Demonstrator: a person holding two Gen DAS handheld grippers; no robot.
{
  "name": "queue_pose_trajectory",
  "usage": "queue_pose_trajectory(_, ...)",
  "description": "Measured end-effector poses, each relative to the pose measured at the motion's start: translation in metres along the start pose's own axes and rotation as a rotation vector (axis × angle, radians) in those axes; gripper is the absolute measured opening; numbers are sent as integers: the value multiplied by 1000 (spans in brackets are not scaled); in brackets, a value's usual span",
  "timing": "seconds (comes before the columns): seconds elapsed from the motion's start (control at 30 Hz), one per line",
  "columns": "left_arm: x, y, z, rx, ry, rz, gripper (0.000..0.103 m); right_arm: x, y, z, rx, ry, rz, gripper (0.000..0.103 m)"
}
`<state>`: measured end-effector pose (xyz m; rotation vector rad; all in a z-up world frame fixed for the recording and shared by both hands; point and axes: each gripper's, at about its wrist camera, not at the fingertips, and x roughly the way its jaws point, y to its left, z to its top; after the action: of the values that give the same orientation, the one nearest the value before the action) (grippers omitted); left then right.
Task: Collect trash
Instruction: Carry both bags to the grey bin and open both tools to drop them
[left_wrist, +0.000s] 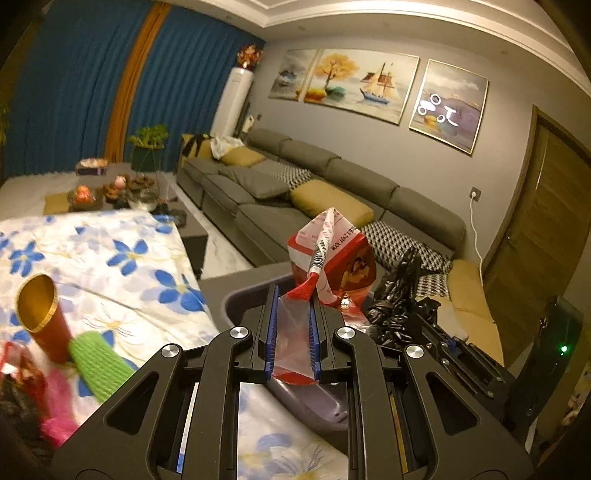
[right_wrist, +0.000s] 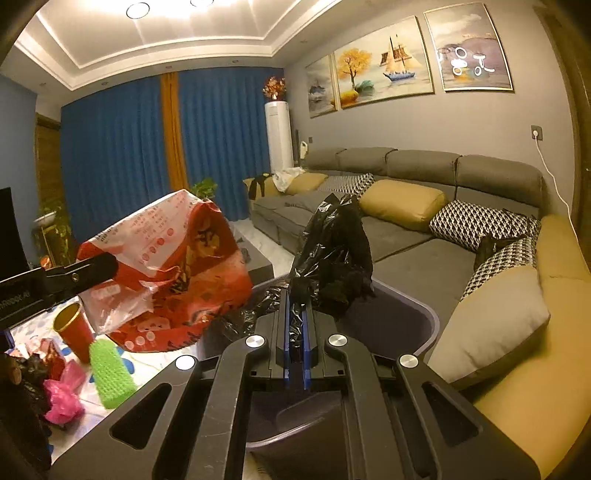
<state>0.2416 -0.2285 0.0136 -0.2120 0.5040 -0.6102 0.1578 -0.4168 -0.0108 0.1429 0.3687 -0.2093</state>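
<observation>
My left gripper (left_wrist: 293, 295) is shut on a crumpled red and white plastic wrapper (left_wrist: 334, 254), held up over the grey trash bin (left_wrist: 247, 295). In the right wrist view the same wrapper (right_wrist: 173, 269) hangs at the left from the left gripper's finger (right_wrist: 92, 269). My right gripper (right_wrist: 295, 299) is shut on a crinkled black plastic bag (right_wrist: 336, 251), which it lifts above the grey bin (right_wrist: 413, 314). That black bag (left_wrist: 397, 295) also shows in the left wrist view, just right of the wrapper.
A table with a blue-flower cloth (left_wrist: 110, 258) bears a red and gold paper cup (left_wrist: 44, 314), a green knitted piece (left_wrist: 99, 362), pink plastic (right_wrist: 62, 402) and other scraps. A long grey sofa (right_wrist: 424, 236) with cushions runs behind and to the right of the bin.
</observation>
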Motion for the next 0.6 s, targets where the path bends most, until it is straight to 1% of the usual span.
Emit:
queue_pose_trajectory(0.23, 33, -2, -4, -29, 71, -29, 14, 16, -5, -4, 21, 46, -10, 6)
queue_pose_trajectory(0.33, 45, -2, -6, -26, 93, -24, 14, 22, -9, -4, 23, 55, -11, 7)
queue_pose_trajectory(0.43, 54, -2, -10, -28, 115, -34, 14, 28, -12, -4, 21, 60, -11, 7)
queue_pose_trajectory(0.53, 61, -3, -12, -24, 131, -50, 15, 32, -15, -3, 27, 63, -7, 13)
queue_pose_trajectory(0.6, 64, -4, -12, -24, 140, -55, 19, 34, -18, -2, 37, 64, -7, 23)
